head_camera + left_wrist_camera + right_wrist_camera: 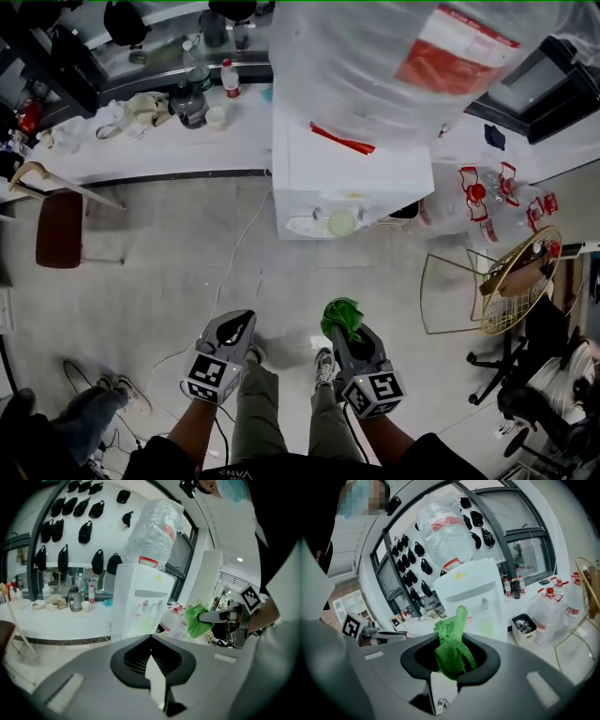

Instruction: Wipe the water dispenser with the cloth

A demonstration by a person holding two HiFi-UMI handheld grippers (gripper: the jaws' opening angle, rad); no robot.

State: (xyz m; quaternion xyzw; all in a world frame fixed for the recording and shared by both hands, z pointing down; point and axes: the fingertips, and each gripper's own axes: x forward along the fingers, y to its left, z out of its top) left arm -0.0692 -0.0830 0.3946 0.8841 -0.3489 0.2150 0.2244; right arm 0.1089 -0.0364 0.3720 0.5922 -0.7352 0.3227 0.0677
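The white water dispenser stands ahead of me on the floor, with a big clear bottle upside down on top. A bunched green cloth sticks out of my right gripper, which is shut on it, well short of the dispenser. The right gripper view shows the cloth between the jaws with the dispenser beyond. My left gripper is held beside it, jaws together and nothing in them. From the left gripper view the dispenser is ahead and the cloth off to the right.
A white counter with bottles and cups runs left of the dispenser. A brown chair stands far left. Empty jugs and a gold wire frame are on the right. Cables and another person's shoes lie lower left.
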